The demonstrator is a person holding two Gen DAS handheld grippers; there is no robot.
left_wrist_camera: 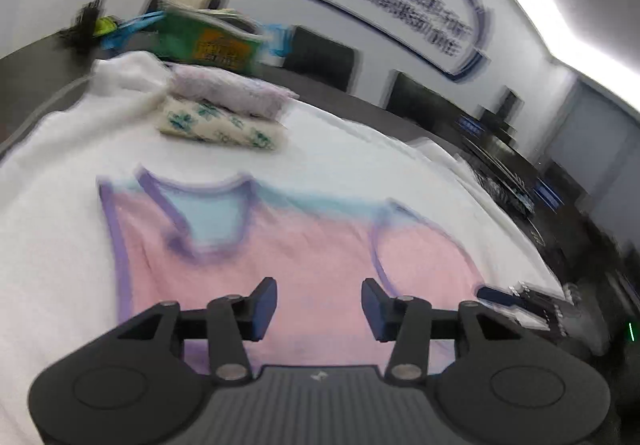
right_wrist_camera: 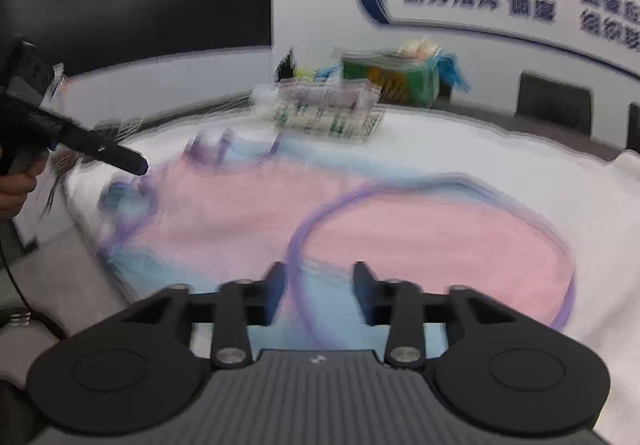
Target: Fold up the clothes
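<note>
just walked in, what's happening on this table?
A person holds a tool in each hand over a pink sleeveless top lying spread out on a white cloth. The left tool and right tool are both open and hold nothing. Two folded garments are stacked behind it. Both views are motion-blurred.

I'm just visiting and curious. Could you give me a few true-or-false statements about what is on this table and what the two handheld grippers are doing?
1. The pink top lies spread on the white cloth. True.
2. The left gripper is clamped on the top. False: its jaws are open, holding nothing.
3. Folded clothes are stacked beyond the top. True.
4. The right gripper is shut. False: it is open.
5. The top's trim is purple. True.
</note>
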